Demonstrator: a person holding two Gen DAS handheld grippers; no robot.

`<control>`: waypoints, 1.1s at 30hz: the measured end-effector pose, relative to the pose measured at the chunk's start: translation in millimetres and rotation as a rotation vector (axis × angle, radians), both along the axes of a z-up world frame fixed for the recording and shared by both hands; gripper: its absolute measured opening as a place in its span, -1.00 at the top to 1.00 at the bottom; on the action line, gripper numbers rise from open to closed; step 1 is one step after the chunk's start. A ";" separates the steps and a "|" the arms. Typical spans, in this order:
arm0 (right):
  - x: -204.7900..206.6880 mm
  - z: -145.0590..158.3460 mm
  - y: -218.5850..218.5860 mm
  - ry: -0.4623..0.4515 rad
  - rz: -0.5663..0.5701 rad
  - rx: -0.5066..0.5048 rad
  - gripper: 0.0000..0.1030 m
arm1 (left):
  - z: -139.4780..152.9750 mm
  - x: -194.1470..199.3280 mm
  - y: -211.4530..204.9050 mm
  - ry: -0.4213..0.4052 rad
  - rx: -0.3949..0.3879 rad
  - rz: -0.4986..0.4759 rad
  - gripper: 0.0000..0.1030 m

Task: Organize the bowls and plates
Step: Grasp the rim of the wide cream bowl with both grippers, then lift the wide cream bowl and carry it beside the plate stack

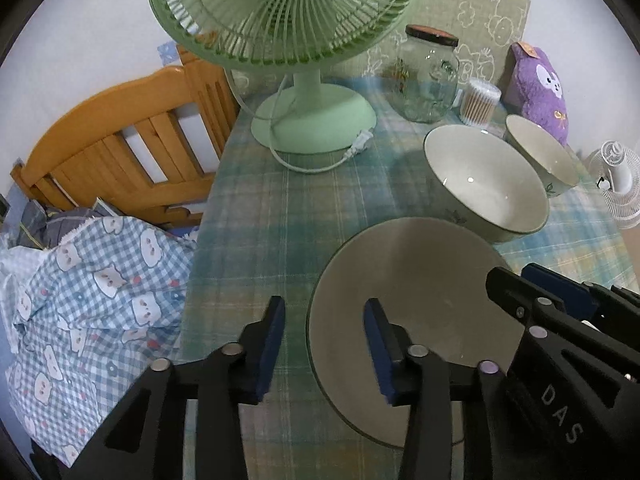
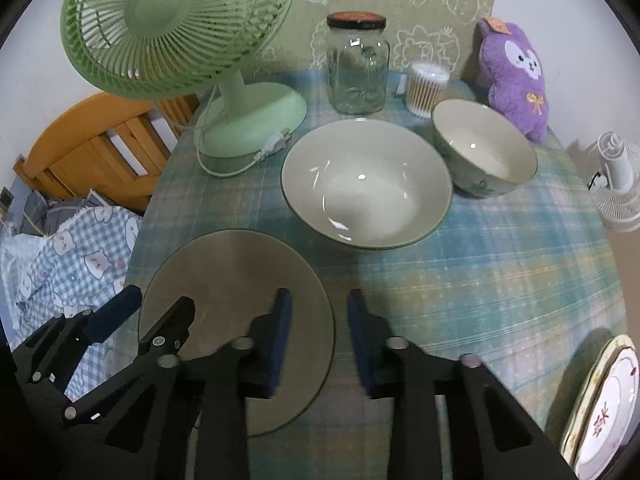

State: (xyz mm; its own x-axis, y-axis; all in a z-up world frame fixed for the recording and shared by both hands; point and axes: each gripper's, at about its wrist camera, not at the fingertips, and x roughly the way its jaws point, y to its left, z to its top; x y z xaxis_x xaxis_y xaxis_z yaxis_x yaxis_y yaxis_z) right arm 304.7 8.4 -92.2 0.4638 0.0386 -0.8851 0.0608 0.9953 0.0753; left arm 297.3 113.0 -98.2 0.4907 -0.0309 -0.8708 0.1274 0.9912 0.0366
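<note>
A flat grey-green plate (image 1: 420, 280) (image 2: 232, 276) lies near the table's front. My left gripper (image 1: 324, 340) is open, its jaws straddling the plate's left rim. My right gripper (image 2: 320, 328) is open, its jaws straddling the plate's right rim; it also shows in the left wrist view (image 1: 536, 292). A large pale bowl (image 1: 484, 180) (image 2: 366, 184) stands behind the plate. A smaller bowl (image 1: 540, 152) (image 2: 484, 150) stands to its right. Patterned plates (image 2: 608, 404) are stacked at the front right table edge.
A green table fan (image 2: 180, 24) (image 1: 280, 12) with cord stands at the back left. A glass jar (image 2: 358, 64), a cotton swab tub (image 2: 426, 88) and a purple plush toy (image 2: 516, 76) line the back. The bed (image 1: 100, 264) is left of the checked tablecloth (image 2: 500, 272).
</note>
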 end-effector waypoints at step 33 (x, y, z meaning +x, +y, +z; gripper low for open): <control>-87.5 29.8 -63.2 0.007 0.031 -0.010 0.66 | 27.1 -78.5 -62.2 0.002 -0.007 0.018 0.56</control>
